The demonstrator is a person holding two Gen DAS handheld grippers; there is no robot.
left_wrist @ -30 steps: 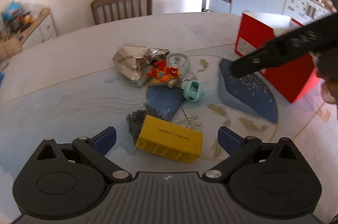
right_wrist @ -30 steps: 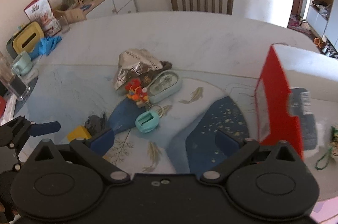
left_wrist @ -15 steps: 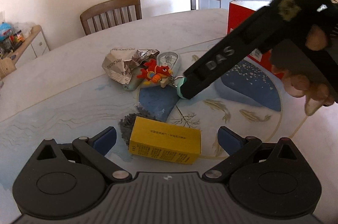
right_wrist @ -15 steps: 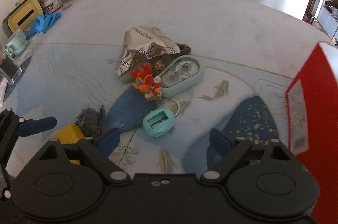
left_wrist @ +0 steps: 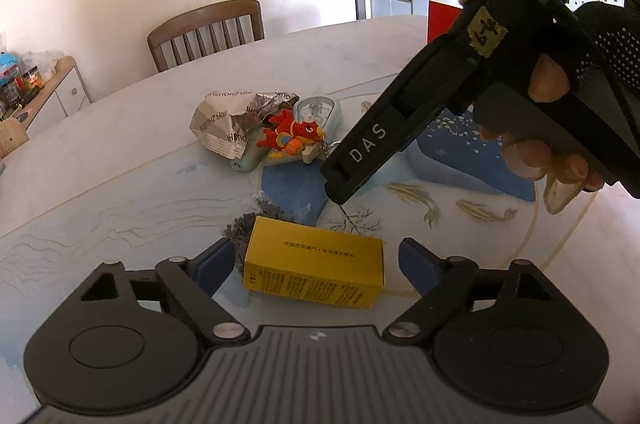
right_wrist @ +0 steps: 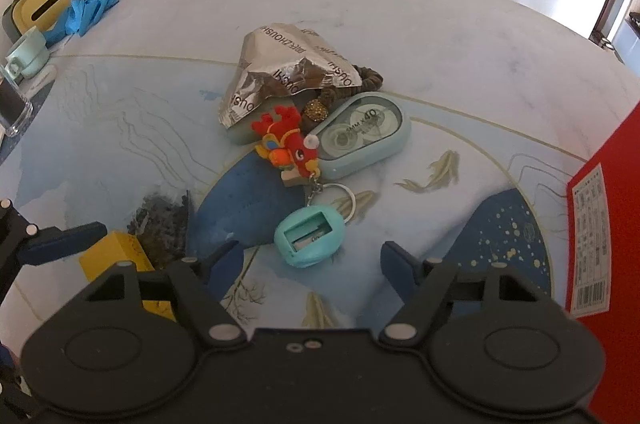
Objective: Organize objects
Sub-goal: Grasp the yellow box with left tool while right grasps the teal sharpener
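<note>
A yellow carton (left_wrist: 316, 270) lies on the table between the blue pads of my left gripper (left_wrist: 314, 262). Its jaws are closing and a gap shows on each side of the carton. My right gripper (right_wrist: 312, 260) hangs over a teal pencil sharpener (right_wrist: 310, 236) that lies between its closing jaws, and the pads stay apart from it. A key ring joins the sharpener to a red dragon charm (right_wrist: 288, 144). In the left wrist view a finger of the right gripper (left_wrist: 368, 144) slants down and hides the sharpener.
Behind the charm lie a teal correction-tape case (right_wrist: 364, 136), a crumpled foil wrapper (right_wrist: 280, 68) and a brown bead bracelet (right_wrist: 360, 84). A red box (right_wrist: 600, 224) stands at the right. A mug (right_wrist: 24, 56), a glass (right_wrist: 12, 104) and a tissue box (right_wrist: 44, 4) crowd the table's left edge.
The right gripper came down and in over the teal sharpener, which it now covers in the left wrist view. Both pairs of jaws have narrowed. The left gripper stayed over the carton.
</note>
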